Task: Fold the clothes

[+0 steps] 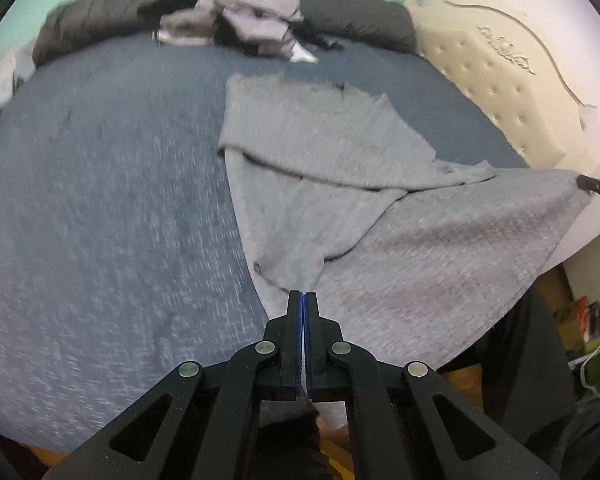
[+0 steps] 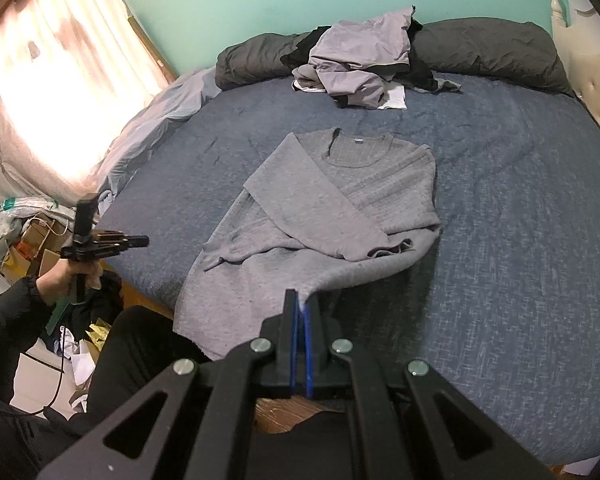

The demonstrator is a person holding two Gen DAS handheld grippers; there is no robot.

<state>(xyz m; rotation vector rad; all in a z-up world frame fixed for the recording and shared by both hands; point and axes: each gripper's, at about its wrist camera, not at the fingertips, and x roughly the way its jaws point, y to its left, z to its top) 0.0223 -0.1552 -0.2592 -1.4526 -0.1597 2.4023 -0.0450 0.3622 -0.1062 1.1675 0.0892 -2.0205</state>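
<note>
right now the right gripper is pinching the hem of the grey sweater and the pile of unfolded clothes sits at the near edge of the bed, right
Not quite. The right gripper does pinch the hem of the grey sweater, but the pile of unfolded clothes sits at the far edge of the bed, against the dark pillows. The right wrist view shows it.

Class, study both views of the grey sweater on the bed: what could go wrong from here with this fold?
1. Only the right gripper pinches the grey sweater hem; the left gripper is shut on nothing, so lifting may skew the fold.
2. The hem overhangs the bed edge and might slide off.
3. The folded sleeves could shift.
</note>
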